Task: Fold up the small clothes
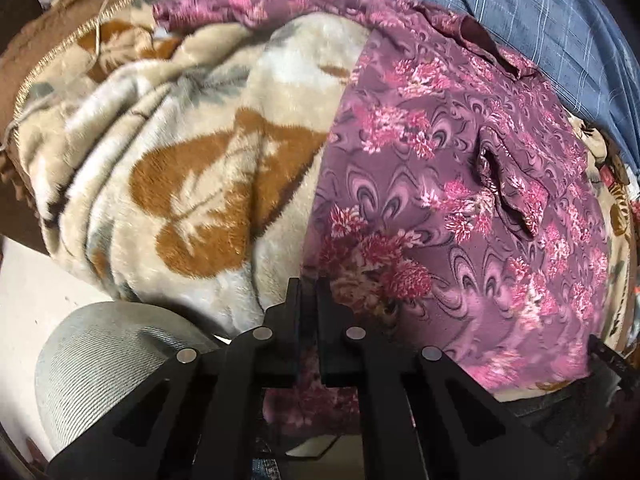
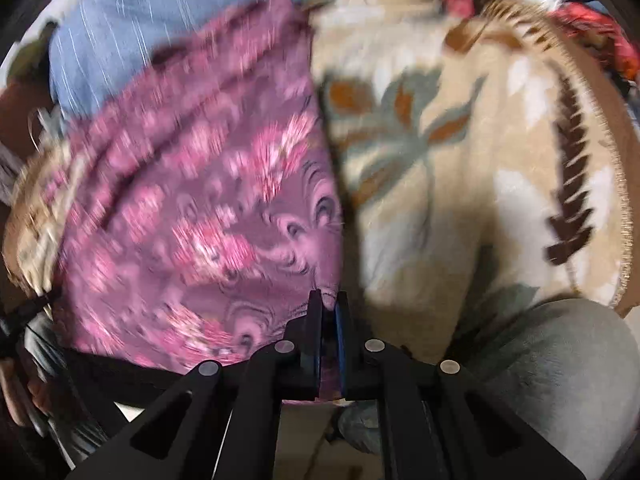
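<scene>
A small purple garment with pink flowers (image 1: pixel 460 208) lies spread over a plush beige blanket (image 1: pixel 180 184). My left gripper (image 1: pixel 308 292) is shut on the garment's near left corner, with cloth pinched between its black fingers. In the right wrist view the same garment (image 2: pixel 208 208) is blurred, and my right gripper (image 2: pixel 329 300) is shut on its near right corner. Purple cloth shows between the fingers. A crumpled fold (image 1: pixel 508 184) sits near the garment's right side.
The beige blanket (image 2: pixel 460 168) has brown leaf prints and a fringed brown edge (image 1: pixel 60 40). Blue striped cloth (image 1: pixel 520 12) lies at the back. A grey knitted leg or cushion (image 1: pixel 112 368) is near the left gripper, and a grey one (image 2: pixel 560 380) shows by the right.
</scene>
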`<action>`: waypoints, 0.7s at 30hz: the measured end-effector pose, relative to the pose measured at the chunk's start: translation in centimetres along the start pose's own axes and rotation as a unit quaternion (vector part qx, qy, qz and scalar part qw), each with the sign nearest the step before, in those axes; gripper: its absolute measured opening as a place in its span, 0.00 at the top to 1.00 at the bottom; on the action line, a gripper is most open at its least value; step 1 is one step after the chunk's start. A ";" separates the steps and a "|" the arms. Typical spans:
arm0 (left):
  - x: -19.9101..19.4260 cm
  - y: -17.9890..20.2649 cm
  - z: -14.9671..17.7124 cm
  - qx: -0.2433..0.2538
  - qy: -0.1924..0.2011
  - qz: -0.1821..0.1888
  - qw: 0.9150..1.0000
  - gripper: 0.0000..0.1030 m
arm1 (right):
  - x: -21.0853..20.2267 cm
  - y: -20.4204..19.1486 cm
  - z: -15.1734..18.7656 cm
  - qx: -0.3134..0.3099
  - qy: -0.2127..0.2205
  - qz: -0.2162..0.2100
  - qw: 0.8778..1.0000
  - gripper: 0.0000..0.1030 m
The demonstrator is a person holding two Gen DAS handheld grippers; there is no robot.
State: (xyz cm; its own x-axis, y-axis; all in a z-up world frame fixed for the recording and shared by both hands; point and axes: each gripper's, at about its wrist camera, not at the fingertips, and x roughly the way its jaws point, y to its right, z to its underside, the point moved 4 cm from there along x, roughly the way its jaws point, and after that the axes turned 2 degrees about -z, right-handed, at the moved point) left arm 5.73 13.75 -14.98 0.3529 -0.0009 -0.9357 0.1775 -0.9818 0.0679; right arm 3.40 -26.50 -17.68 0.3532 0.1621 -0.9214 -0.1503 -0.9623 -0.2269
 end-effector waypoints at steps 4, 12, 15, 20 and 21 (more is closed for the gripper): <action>-4.0 -1.8 -1.7 -0.040 0.044 0.072 0.996 0.57 | -3.7 -0.5 -1.1 0.014 0.048 0.010 0.999 0.71; -4.7 -9.2 -13.5 -0.200 0.117 0.100 0.968 0.40 | -10.4 -12.5 -8.0 -0.104 0.141 -0.115 0.978 0.37; -1.1 -13.9 -17.8 -0.296 0.102 0.092 0.945 0.40 | -9.5 -18.7 -10.6 -0.120 0.135 -0.173 0.968 0.37; 5.2 -18.4 -20.6 -0.359 0.069 0.082 0.927 0.41 | -5.3 -30.3 -15.4 -0.151 0.111 -0.221 0.957 0.37; 6.2 -18.4 -20.6 -0.358 0.061 0.091 0.927 0.42 | -4.2 -31.9 -15.9 -0.157 0.102 -0.227 0.956 0.37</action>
State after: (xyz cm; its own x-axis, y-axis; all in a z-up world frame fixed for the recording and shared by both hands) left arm 23.53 35.76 -14.92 0.5300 -0.0893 -0.8433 0.6542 -0.5897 0.4736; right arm 21.39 0.04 -1.54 0.4937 0.5629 -0.6629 0.3348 -0.8265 -0.4525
